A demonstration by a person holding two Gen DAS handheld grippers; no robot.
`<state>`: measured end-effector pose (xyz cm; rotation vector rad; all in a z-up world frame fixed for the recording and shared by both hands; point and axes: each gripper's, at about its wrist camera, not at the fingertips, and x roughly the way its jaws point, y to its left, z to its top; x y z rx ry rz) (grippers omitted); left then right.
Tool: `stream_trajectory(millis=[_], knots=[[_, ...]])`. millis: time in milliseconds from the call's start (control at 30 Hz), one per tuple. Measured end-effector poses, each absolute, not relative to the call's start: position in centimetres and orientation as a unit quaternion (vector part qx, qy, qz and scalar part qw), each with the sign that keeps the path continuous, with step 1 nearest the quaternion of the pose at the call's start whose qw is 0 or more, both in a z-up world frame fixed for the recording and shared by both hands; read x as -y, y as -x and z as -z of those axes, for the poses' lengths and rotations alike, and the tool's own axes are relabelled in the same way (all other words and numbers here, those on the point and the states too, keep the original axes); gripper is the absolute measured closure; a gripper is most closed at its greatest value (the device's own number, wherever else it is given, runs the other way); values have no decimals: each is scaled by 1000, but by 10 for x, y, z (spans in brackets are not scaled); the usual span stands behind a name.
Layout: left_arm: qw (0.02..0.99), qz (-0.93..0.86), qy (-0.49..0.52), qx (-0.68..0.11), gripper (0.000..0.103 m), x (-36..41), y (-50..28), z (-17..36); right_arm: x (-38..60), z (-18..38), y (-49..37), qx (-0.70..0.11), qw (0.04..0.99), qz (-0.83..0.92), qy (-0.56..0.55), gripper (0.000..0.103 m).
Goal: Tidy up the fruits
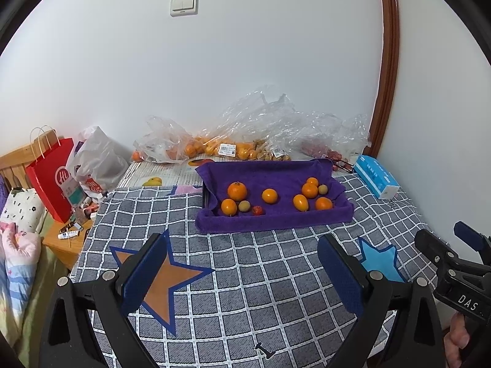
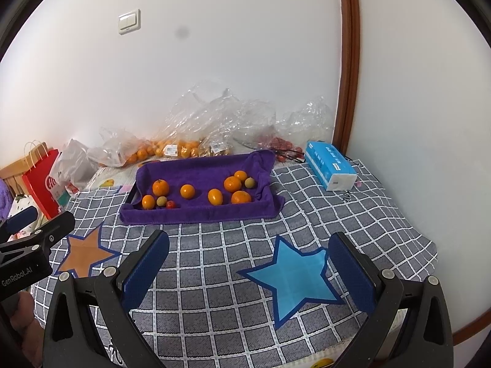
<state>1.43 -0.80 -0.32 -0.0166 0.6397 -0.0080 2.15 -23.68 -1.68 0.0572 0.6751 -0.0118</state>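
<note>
A tray lined with a purple towel [image 1: 276, 222] [image 2: 199, 214] sits on the checked cloth at the table's middle. In it lie several oranges, such as one at the left [image 1: 237, 191] [image 2: 160, 187], two small greenish fruits [image 1: 244, 206] [image 2: 250, 182] and a small red fruit [image 1: 257, 210] [image 2: 170, 204]. My left gripper [image 1: 242, 263] is open and empty, held back from the tray over the cloth. My right gripper [image 2: 248, 260] is open and empty, also short of the tray. Each gripper shows at the edge of the other's view.
Clear plastic bags with oranges [image 1: 196, 148] [image 2: 159, 150] and red fruits [image 2: 276, 142] lie along the wall behind the tray. A blue tissue pack [image 1: 376, 181] [image 2: 331, 168] lies at the right. A red paper bag [image 1: 50, 181] stands off the table's left.
</note>
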Motion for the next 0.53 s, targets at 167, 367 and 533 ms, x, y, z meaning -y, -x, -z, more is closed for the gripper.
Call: stream_trajectory(millis=[167,367,533], knots=[[949,1,7,-314,4,9,-17,4,236,17,-22,-332,943,5,-29,1],[948,-4,6,-317,4,8,-23,9,234,21,-31,-336,941,0,-34,1],[946,-5,10,-323,4,6,-29,14,230,24,-36,-335,942,-5,-31,1]])
